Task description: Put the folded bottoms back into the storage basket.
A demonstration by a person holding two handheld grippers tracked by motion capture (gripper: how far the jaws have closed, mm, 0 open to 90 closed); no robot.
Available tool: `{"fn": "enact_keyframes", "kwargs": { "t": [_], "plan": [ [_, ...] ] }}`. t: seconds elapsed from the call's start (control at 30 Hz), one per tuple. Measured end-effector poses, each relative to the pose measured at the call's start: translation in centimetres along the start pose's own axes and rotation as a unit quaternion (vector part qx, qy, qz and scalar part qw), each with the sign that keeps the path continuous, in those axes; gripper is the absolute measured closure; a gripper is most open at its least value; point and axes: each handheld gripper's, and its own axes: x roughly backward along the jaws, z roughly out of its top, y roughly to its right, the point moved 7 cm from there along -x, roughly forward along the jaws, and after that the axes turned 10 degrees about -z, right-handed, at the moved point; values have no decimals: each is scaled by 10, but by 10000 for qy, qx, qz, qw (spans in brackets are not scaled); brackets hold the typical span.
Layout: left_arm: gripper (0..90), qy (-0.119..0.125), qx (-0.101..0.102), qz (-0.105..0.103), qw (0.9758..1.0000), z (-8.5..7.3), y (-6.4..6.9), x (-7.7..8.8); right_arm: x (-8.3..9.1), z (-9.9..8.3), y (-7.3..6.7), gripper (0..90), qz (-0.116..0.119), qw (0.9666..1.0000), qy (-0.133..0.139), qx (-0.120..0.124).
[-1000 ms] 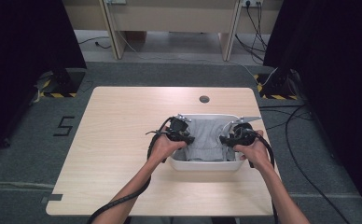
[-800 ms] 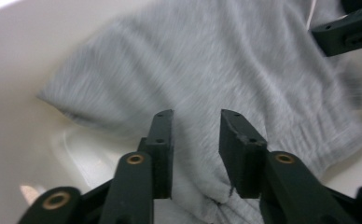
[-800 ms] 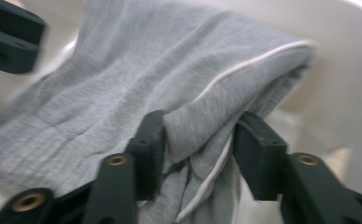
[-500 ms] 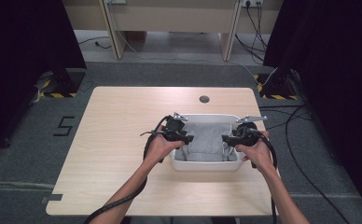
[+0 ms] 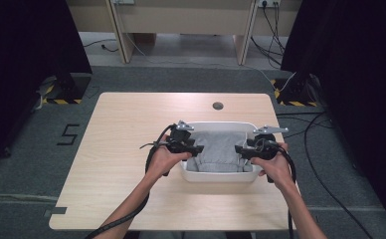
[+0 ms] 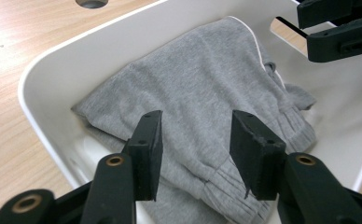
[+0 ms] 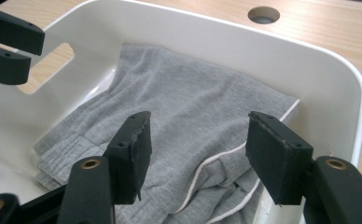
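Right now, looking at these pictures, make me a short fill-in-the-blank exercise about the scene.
1. The folded grey garment lies inside a ____ tub.
2. The jaws of the left gripper stand ____, with nothing pinched.
3. The tub rests on a ____ table.

Missing words: white; open; wooden

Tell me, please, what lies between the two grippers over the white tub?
In the high view, the folded grey garment lies in the white tub between the left gripper and the right gripper. Both stand open above it, jaws just opened, nothing held.
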Motion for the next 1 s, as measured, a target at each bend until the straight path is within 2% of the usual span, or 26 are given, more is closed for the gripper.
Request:
{"fn": "enact_keyframes", "kwargs": {
  "t": [0.13,0.43,0.7,1.0],
  "plan": [
    [490,80,66,-101,9999,-3,3,7,5,0,-3,399,42,9999,103,-13],
    [401,180,0,-154,9997,-6,11,14,11,-4,-10,360,105,9998,145,-61],
    [339,205,-116,-195,9995,-12,18,26,24,-6,-11,332,157,9993,260,-203],
    [317,239,-175,-258,9992,-22,25,40,35,-11,-13,325,191,9990,352,-219]
  ]
}}
